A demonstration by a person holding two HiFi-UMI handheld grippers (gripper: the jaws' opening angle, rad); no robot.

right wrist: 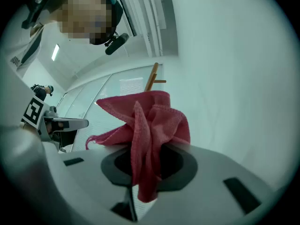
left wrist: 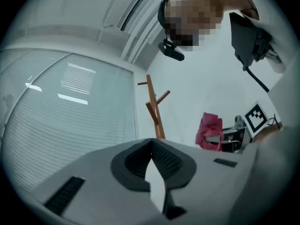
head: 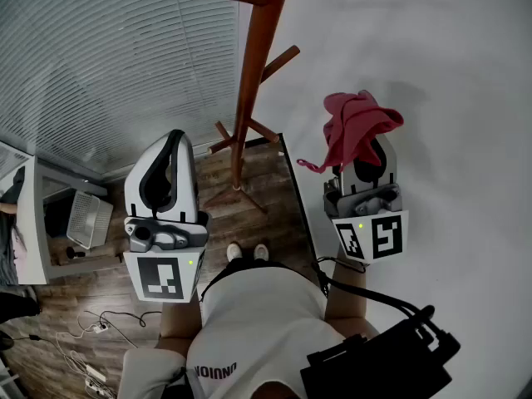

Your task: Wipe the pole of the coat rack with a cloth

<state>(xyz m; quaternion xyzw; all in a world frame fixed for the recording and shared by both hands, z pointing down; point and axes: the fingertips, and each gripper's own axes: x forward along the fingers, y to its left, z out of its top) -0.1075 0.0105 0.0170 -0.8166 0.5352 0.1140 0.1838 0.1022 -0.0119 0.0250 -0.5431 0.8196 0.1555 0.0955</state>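
The wooden coat rack pole point(head: 249, 81) rises in the corner ahead of me, with pegs near its top and splayed feet on the floor. It shows small and far off in the left gripper view point(left wrist: 155, 114) and the right gripper view point(right wrist: 151, 81). A crumpled pink cloth point(head: 356, 127) sticks up from my right gripper point(head: 370, 152), which is shut on it, to the right of the pole and apart from it. In the right gripper view the cloth point(right wrist: 150, 121) bunches out of the jaws. My left gripper point(head: 176, 141) is shut and holds nothing, left of the pole.
Window blinds point(head: 100, 56) fill the left, and a white wall point(head: 432, 56) the right. A wire basket point(head: 87, 219) and a desk edge point(head: 29, 214) stand at lower left. Cables point(head: 83, 347) lie on the wood floor. The person's feet point(head: 247, 252) are just behind the rack's base.
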